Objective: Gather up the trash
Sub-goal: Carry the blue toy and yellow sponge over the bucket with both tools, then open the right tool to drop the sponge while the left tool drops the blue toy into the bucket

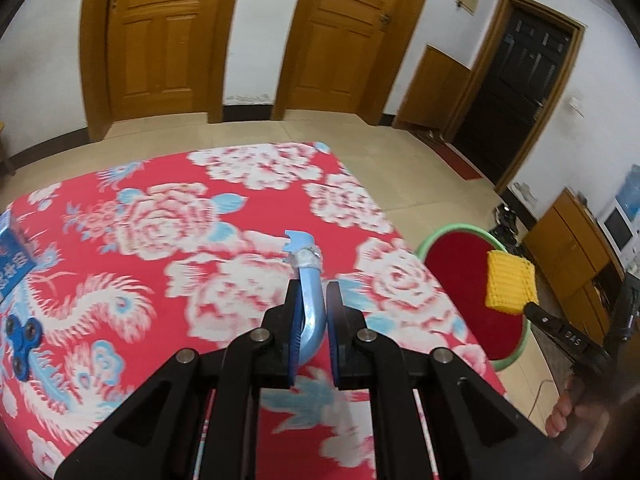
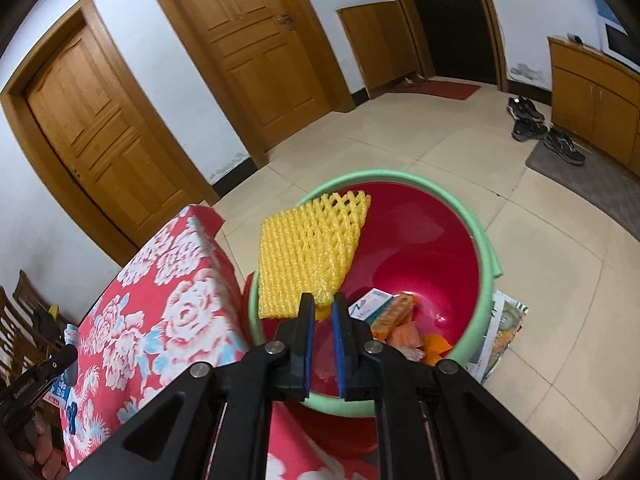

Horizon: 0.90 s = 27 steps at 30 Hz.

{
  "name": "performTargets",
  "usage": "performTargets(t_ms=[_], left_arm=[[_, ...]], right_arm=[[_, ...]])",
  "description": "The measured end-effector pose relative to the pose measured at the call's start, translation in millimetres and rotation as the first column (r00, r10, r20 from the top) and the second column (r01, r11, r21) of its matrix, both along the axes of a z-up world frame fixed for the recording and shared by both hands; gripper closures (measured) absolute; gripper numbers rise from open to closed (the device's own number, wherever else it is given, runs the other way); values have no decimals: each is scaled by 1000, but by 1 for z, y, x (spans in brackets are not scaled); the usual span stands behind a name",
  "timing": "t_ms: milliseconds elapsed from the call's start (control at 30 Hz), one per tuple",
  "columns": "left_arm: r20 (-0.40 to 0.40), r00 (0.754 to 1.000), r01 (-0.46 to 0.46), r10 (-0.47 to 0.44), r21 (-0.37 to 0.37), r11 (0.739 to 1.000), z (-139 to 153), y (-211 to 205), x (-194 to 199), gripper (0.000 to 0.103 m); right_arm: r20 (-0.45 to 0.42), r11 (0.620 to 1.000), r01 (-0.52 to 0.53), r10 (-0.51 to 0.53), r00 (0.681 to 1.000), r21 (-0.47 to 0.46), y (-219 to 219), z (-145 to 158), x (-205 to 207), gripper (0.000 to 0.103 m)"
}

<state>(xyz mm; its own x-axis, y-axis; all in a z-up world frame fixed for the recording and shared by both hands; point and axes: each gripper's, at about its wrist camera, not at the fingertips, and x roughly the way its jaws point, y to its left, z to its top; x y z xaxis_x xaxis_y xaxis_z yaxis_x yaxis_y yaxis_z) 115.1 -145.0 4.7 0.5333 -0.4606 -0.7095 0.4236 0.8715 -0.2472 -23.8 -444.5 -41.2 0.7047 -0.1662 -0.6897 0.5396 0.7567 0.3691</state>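
Observation:
My left gripper is shut on a bent light-blue plastic piece with a taped joint, held above the red flowered tablecloth. My right gripper is shut on a corner of a yellow foam fruit net, which hangs over the red bin with a green rim; the same yellow foam net and bin show at the right of the left wrist view. Inside the bin lie a small white carton and orange wrappers.
A blue fidget spinner and a blue packet lie on the cloth's left side. Papers lie on the floor beside the bin. Shoes and a mat sit near wooden cabinets. Wooden doors line the wall.

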Motion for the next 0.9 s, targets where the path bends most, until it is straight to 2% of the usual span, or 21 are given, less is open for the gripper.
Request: performTargets(t_ms=[167,367,500,733,900], left_arm=[[-16,998,60,-60,0,998,-2,-31,-6,93],[-26,991,135,-135,6,991,-6,-68,-15,93],[-29,981,192,-191,7,981,-9,-95,-22,93],[-35,957,288,-288,15,957,-19,-138,-35,93],[-53,938,343,-342,17,939,-30,-165,-41,93]], right_arm=[[-6,999,20,-20,1000,32,-16,-9,-8,89],[-2,999,29,-29,1000,27,-27,-11,-17,86],[0,999,29,-29,1000,23,-34,-11,-23,72],[9,999,40,-40,999,23,-46,-11,-34,58],[13,998,44,-45,999,38,-53,-11,-42,52]])
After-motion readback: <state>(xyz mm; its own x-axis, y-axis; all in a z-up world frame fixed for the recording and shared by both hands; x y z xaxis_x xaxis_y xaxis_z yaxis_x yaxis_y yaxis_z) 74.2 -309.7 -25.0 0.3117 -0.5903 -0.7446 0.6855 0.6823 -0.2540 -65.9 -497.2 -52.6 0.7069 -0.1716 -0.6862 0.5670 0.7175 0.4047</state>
